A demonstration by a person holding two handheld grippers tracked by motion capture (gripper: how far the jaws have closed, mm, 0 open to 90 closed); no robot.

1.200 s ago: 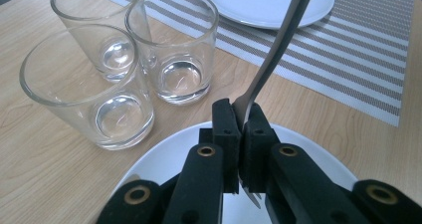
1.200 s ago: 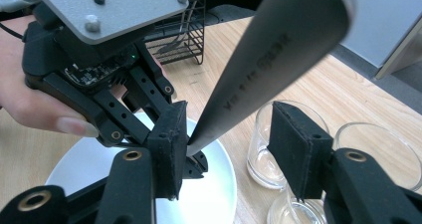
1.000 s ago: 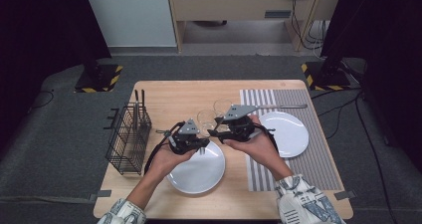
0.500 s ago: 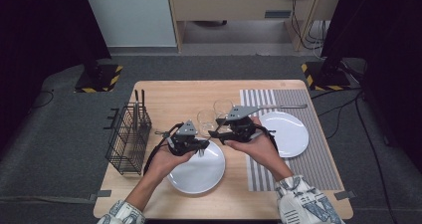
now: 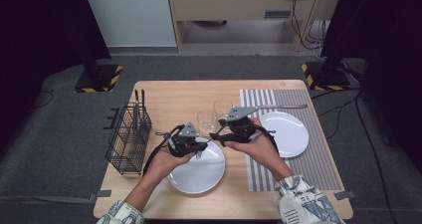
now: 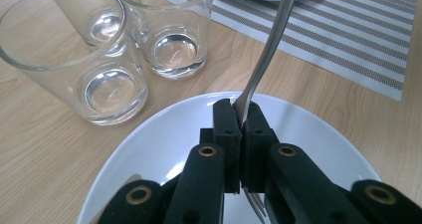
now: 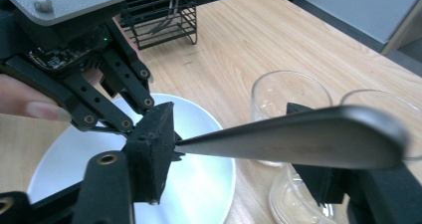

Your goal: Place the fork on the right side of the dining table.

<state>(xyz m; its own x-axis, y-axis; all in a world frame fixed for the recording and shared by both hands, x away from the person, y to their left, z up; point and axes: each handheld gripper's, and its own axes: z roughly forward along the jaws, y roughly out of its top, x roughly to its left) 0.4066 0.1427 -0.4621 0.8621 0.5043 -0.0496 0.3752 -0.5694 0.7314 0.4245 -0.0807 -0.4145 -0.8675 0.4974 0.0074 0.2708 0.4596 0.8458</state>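
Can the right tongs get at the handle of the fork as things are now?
Probably yes. The handle of the fork already lies between the open jaws of the right tongs, and nothing blocks it. The left tongs clamp it near the tines.

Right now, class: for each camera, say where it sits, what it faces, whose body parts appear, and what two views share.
High view: above the table's near side, looking forward and down; forearms, both hands.
Left gripper view: rides the left gripper, facing the fork and glasses.
Right gripper view: rides the right gripper; a fingertip shows.
Shared: the near plate.
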